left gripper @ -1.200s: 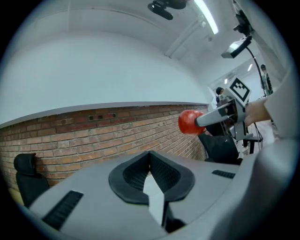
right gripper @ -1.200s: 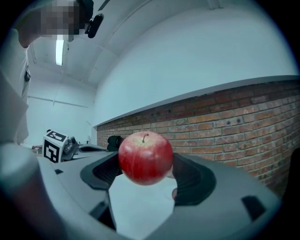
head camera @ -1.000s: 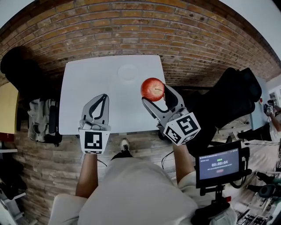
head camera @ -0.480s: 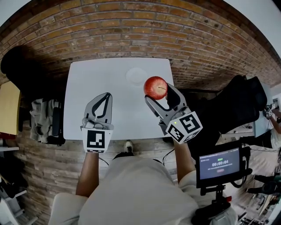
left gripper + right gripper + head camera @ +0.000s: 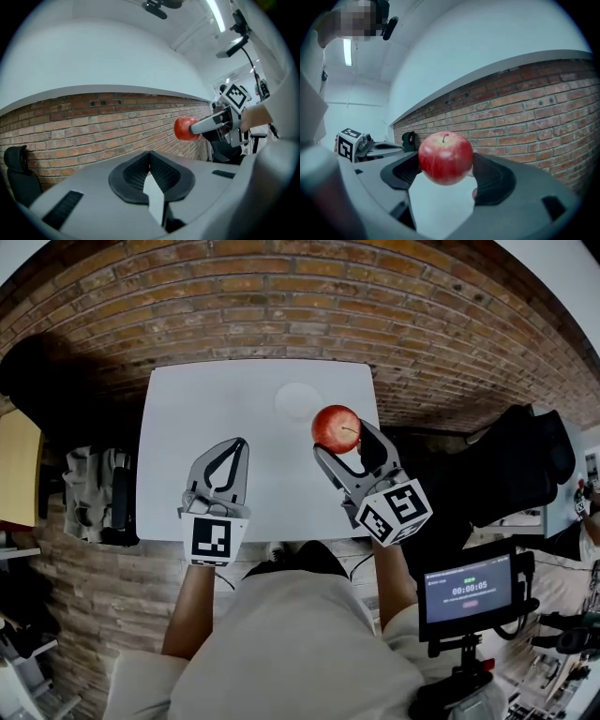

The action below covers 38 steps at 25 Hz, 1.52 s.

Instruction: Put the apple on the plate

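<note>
A red apple [image 5: 337,427] [image 5: 446,157] hangs above the white table [image 5: 202,418], and my right gripper [image 5: 341,440] is shut on it, stem up. A white plate [image 5: 297,399], faint against the tabletop, lies just beyond and left of the apple near the table's far edge. My left gripper [image 5: 230,454] hovers over the table's near left part with its jaws together and nothing between them. From the left gripper view the apple [image 5: 186,128] shows off to the right, held up in front of the brick wall.
A brick wall [image 5: 281,306] runs behind the table. A black chair [image 5: 47,381] stands at the left and dark bags [image 5: 497,465] lie at the right. A screen on a stand [image 5: 467,592] sits at the lower right.
My right gripper has carried the apple a little forward and right, closer to the plate. The left gripper has edged forward slightly and stayed shut.
</note>
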Each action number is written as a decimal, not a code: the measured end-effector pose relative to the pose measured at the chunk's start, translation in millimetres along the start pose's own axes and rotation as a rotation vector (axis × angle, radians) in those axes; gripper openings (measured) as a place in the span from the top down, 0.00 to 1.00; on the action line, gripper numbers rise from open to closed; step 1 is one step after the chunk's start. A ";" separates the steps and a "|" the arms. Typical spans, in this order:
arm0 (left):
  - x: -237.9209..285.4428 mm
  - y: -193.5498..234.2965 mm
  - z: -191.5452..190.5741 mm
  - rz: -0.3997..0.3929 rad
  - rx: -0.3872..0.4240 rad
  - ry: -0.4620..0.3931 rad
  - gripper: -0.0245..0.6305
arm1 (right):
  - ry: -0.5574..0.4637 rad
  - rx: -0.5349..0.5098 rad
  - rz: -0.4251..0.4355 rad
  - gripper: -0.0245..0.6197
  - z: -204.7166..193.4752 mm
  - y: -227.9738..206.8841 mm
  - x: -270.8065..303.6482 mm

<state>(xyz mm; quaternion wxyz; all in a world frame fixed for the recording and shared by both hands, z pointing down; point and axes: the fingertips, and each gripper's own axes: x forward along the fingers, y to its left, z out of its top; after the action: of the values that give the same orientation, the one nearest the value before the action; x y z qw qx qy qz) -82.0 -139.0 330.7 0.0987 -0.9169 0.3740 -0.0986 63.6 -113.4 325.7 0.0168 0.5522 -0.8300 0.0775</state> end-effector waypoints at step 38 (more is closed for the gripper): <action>73.0 12.0 -34.2 0.077 -0.069 0.159 0.95 | 0.154 0.021 0.122 0.41 -61.2 -78.9 109.3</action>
<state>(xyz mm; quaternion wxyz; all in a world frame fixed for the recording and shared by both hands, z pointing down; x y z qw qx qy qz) -47.6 -202.5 368.3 0.0407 -0.8939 0.4189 -0.1542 90.1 -234.1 407.3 0.0701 0.4933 -0.8573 0.1294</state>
